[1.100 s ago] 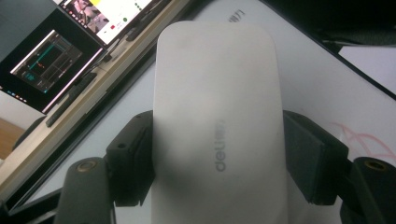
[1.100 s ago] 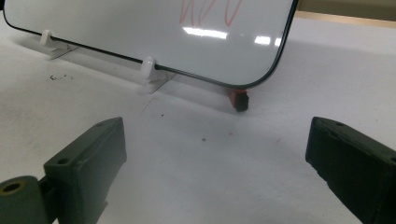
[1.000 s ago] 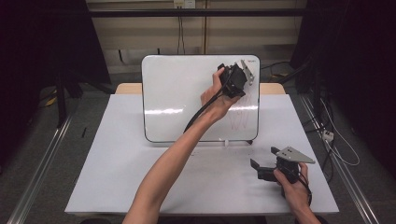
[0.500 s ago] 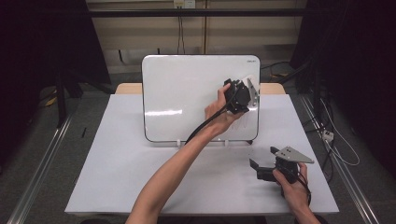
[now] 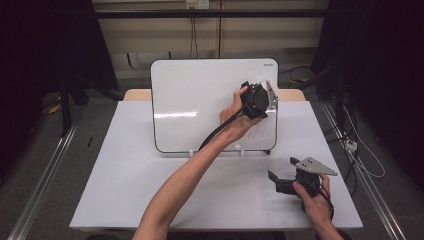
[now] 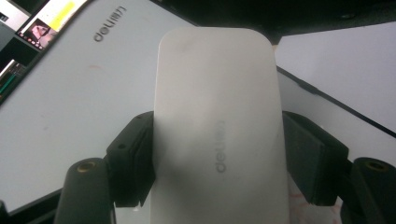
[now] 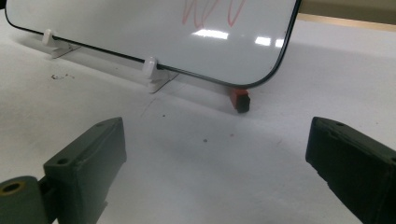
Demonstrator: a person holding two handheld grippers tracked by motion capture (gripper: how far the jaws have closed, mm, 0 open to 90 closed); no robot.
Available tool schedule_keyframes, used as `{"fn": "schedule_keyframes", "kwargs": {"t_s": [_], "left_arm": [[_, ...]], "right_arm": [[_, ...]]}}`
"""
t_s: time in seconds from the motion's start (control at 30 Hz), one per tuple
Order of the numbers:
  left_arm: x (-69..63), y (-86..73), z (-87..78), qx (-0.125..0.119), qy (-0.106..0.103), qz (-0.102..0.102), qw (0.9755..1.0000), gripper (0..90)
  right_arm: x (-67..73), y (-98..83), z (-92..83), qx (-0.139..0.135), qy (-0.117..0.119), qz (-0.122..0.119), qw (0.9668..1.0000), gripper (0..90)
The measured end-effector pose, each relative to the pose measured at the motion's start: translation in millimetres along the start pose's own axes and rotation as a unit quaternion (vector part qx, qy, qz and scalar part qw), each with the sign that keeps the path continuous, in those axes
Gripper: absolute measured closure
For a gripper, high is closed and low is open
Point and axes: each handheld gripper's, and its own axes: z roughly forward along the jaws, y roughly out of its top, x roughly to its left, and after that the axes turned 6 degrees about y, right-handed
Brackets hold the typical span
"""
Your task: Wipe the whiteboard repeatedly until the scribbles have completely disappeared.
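A white board (image 5: 200,100) stands upright on small white feet (image 7: 152,70) at the back of the white table (image 5: 150,190). Red marker scribbles (image 7: 210,11) sit near its lower right corner. My left gripper (image 5: 257,100) is raised in front of the board's right side, shut on a white eraser (image 6: 215,93) that faces the board surface (image 6: 70,102). My right gripper (image 5: 276,182) rests low over the table at the front right. It is open, and nothing lies between its jaws (image 7: 215,172).
A small red and black object (image 7: 239,99) lies on the table by the board's lower right corner. Cables (image 5: 360,160) run over the floor at the right. Dark curtains flank the table, and a metal rail (image 5: 40,180) runs along its left.
My left gripper has slid the eraser down and slightly right along the board's right side. The right gripper has stayed in place.
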Motion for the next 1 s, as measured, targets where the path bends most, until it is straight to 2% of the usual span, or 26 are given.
{"fn": "schedule_keyframes", "kwargs": {"t_s": [0.1,0.13,0.2,0.27,0.4,0.43,0.53,0.6,0.63,0.73,0.8,0.93,1.0], "left_arm": [[11.5,4.9,2.2,0.006,0.011,-0.011,0.9999,31.0],[17.3,6.4,2.8,0.008,0.010,-0.022,0.9997,31.0],[23.6,8.2,2.8,0.012,0.025,-0.020,0.9994,31.0],[32.7,8.4,1.9,0.016,0.038,-0.039,0.9984,31.0],[47.5,2.9,-2.0,0.024,0.064,-0.070,0.9952,31.0],[51.1,0.4,-4.4,0.030,0.071,-0.082,0.9937,31.0],[55.6,-4.2,-6.5,0.030,0.082,-0.091,0.9920,31.1],[60.2,-5.8,-8.2,0.034,0.092,-0.106,0.9895,31.1],[61.2,-5.9,-7.9,0.034,0.089,-0.109,0.9895,31.1],[59.5,-5.5,-6.4,0.033,0.088,-0.102,0.9904,31.0],[57.5,-4.6,-5.6,0.034,0.092,-0.101,0.9900,31.0],[52.7,-2.5,-5.6,0.038,0.099,-0.076,0.9915,31.0],[48.4,-0.6,-4.4,0.040,0.093,-0.063,0.9928,31.0]], "right_arm": [[-0.4,-0.3,-0.6,-0.001,0.000,0.002,1.0000,4.9],[-0.5,-0.4,-1.0,-0.001,0.000,0.002,1.0000,4.9],[-0.7,-0.6,-1.6,-0.001,0.000,0.001,1.0000,4.9],[-0.9,-0.8,-2.0,-0.002,-0.001,0.001,1.0000,4.9],[-0.8,-1.0,-2.8,-0.003,-0.001,0.000,1.0000,4.9],[-0.8,-1.0,-3.0,-0.002,-0.001,0.000,1.0000,4.9],[-0.6,-1.0,-3.2,-0.002,-0.002,0.000,1.0000,4.8],[-0.5,-1.0,-3.2,-0.002,-0.002,0.000,1.0000,4.8],[-0.6,-0.9,-3.1,-0.002,-0.002,0.000,1.0000,4.8],[-0.7,-0.9,-2.6,-0.001,-0.003,0.000,1.0000,4.8],[-0.7,-0.8,-2.4,-0.001,-0.003,0.000,1.0000,4.9],[-0.1,-0.4,-1.9,-0.001,-0.002,0.000,1.0000,4.9],[0.0,-0.3,-1.4,0.000,-0.001,0.000,1.0000,4.9]]}}
